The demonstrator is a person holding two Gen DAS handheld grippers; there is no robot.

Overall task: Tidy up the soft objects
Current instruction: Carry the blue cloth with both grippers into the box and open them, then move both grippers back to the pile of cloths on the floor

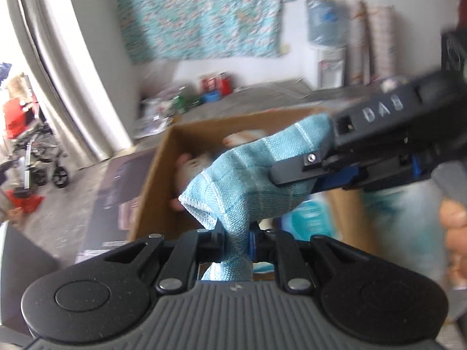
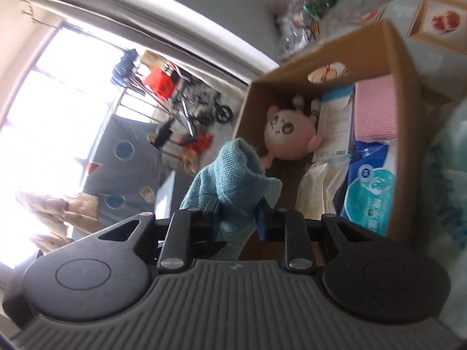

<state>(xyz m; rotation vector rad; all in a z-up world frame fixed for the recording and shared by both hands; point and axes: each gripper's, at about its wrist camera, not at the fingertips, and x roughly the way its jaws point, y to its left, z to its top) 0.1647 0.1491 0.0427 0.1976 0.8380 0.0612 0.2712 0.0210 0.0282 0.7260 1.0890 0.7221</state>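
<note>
Two grippers, left (image 1: 236,240) and right (image 2: 238,218), both clamped on our blue cloth (image 1: 251,175); stowing step; next, lower it into the cardboard box (image 2: 405,134) ahead, then release.

"DAS" on the right gripper (image 1: 294,175)

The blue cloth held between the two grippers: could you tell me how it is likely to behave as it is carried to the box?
The blue cloth probably stays floppy: it sags and folds between the left gripper and the right gripper. It looks light, bunching easily in both grips. Its coarse weave likely resists slipping, though loose corners may catch the cardboard box rim.
</note>
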